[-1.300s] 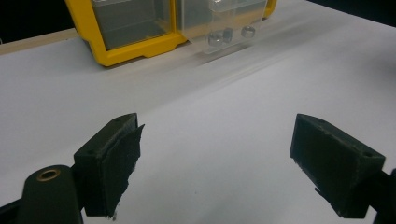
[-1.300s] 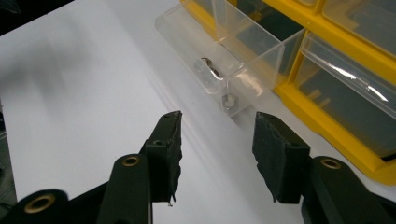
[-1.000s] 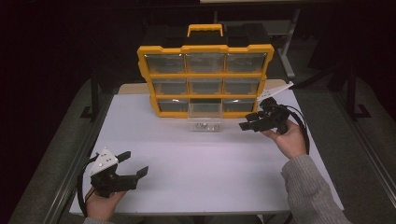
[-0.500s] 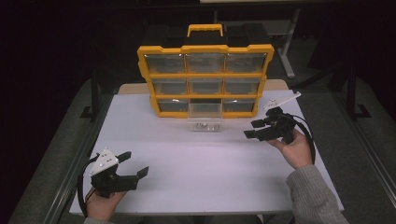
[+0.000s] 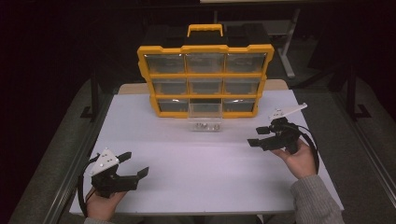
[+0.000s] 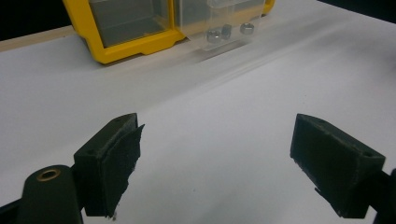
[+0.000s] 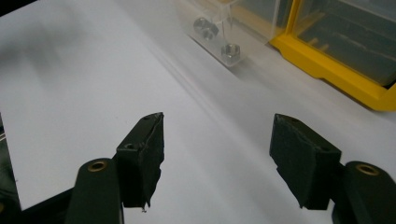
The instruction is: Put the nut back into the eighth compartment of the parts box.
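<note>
My left gripper (image 5: 133, 165) rests at the near left of the white surface (image 5: 201, 172), fingers apart on nothing. Farther right, my right gripper (image 5: 259, 136) has just been opening, nothing between its fingers. Beyond, the clear drawer (image 5: 204, 119) with nuts (image 7: 230, 49) juts from the yellow organizer (image 5: 205, 74).

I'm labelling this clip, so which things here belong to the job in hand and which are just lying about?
In the job:
- clear drawer, pulled out of the yellow organizer
- metal nuts inside the drawer
- right hand-held gripper, jaws just opening, nothing between them

Lying about:
- left hand-held gripper, open, idle over the white table
- the organizer's other, closed drawers
</note>
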`<state>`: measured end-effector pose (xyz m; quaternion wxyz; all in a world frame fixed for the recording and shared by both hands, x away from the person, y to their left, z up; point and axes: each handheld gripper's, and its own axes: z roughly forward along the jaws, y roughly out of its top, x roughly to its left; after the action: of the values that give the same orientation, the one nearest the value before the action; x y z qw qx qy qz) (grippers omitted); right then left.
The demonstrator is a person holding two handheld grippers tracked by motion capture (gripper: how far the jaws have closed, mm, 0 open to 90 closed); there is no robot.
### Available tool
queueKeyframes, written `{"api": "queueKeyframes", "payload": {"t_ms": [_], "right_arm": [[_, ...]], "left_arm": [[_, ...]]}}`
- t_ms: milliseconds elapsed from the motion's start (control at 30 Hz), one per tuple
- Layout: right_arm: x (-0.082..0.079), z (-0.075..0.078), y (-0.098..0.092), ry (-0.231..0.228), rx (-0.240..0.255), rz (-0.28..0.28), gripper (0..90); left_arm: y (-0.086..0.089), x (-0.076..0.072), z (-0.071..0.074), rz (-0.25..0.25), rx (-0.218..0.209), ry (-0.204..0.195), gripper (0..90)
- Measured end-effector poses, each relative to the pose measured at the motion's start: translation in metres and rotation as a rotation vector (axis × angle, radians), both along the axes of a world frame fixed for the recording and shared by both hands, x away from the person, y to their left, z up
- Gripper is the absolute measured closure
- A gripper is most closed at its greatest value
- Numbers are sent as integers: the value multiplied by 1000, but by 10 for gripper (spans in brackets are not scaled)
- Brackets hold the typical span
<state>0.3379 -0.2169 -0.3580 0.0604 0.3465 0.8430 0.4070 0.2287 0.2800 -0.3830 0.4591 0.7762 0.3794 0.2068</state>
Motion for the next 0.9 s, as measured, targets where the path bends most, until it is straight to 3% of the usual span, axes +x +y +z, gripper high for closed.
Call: {"api": "queueKeyframes", "payload": {"t_ms": [600, 900], "right_arm": [[-28, -7, -9, -42, -8, -12, 254], [-38, -15, -13, -29, 1, -26, 230]], "left_arm": [[-2, -1, -1, 3, -7, 5, 158], [-2, 0, -2, -4, 5, 9, 158]]}}
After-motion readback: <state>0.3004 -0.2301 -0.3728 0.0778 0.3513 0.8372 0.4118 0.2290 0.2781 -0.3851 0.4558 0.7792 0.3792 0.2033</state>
